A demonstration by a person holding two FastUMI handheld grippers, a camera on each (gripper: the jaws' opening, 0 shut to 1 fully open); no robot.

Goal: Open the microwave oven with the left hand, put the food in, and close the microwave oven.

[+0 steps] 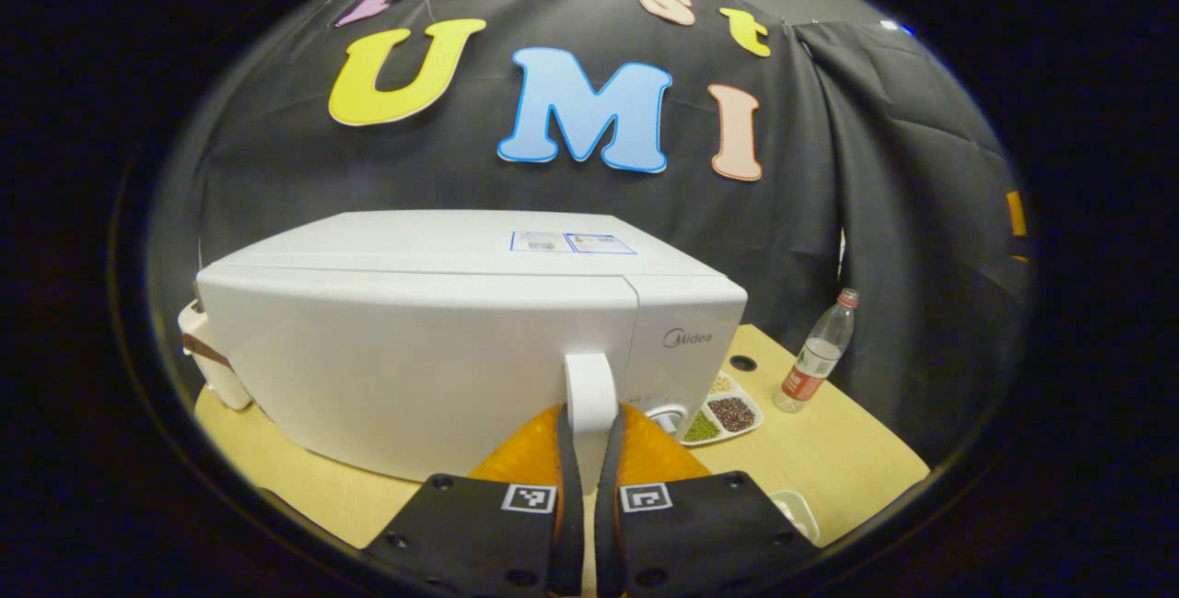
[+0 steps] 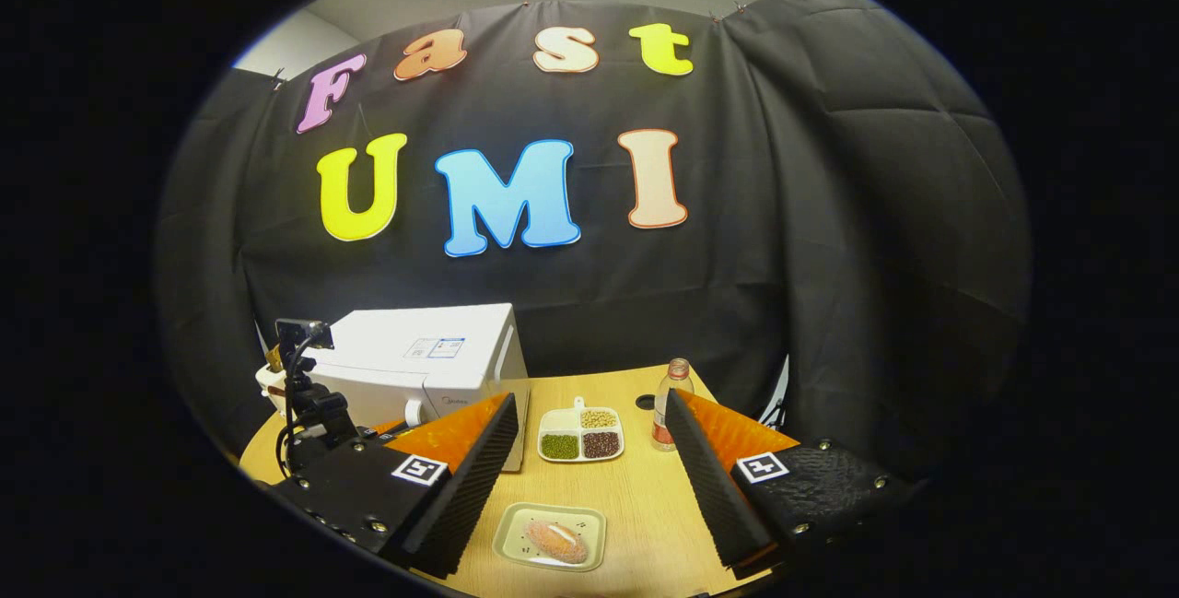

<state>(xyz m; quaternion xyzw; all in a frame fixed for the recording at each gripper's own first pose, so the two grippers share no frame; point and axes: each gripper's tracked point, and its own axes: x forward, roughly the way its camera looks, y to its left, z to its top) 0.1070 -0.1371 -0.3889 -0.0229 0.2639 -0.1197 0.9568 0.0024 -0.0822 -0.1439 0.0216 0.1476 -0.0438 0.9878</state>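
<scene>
A white microwave (image 1: 414, 349) stands on the wooden table with its door looking flush and closed. Its white upright handle (image 1: 589, 377) sits between the fingers of my left gripper (image 1: 589, 416), which is shut on it. In the right gripper view the microwave (image 2: 433, 354) stands at the left, with the left gripper (image 2: 318, 414) at its front. The food, an orange-brown piece on a small pale plate (image 2: 550, 538), lies near the table's front edge. My right gripper (image 2: 589, 400) hangs open above and behind that plate, holding nothing.
A divided dish of beans (image 2: 580, 435) (image 1: 728, 414) lies just right of the microwave. A plastic bottle with a red label (image 2: 668, 404) (image 1: 815, 358) stands behind it. A white object (image 1: 207, 368) sits at the microwave's far left. The table (image 2: 645, 506) ends close in front.
</scene>
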